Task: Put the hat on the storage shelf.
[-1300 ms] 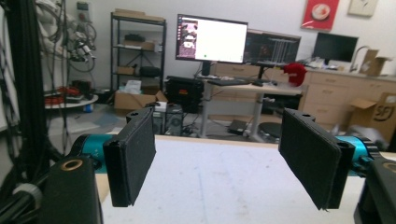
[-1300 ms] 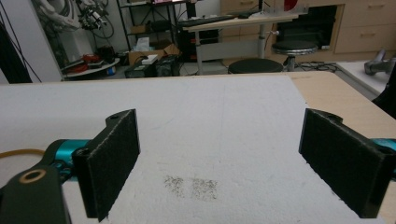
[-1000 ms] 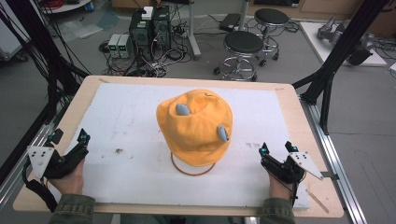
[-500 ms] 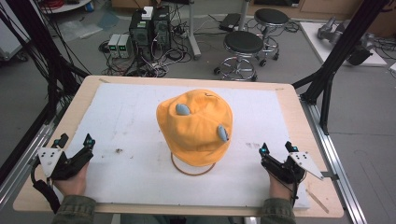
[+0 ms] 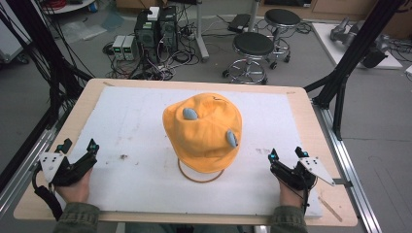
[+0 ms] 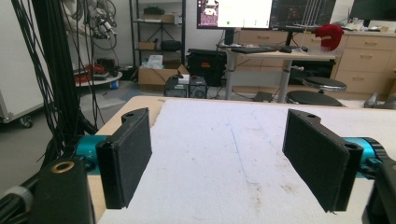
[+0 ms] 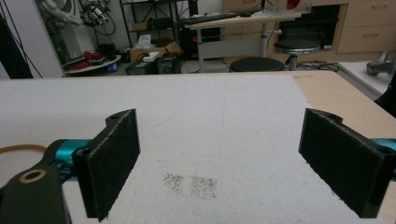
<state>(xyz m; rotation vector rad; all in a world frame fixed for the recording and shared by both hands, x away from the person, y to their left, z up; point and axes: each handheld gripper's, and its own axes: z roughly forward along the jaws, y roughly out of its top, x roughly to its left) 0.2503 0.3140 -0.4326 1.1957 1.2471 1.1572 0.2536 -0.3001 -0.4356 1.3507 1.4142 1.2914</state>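
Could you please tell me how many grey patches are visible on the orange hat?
2: one grey patch on the upper left of the orange hat, another grey patch on its right side. More may be hidden on the far side.

The bucket hat [image 5: 204,131] is a warm orange-yellow with two small grey oval patches [image 5: 190,114]. Under it lies a thin tan ring [image 5: 197,177]. The worktop [image 5: 311,121] is pale wood, covered by a white foam sheet [image 5: 126,126] flecked with dark specks. The left tongs [image 5: 77,146] and right tongs [image 5: 286,154] are black with teal accents and light grey plates; their pads [image 6: 126,154] are matte black.
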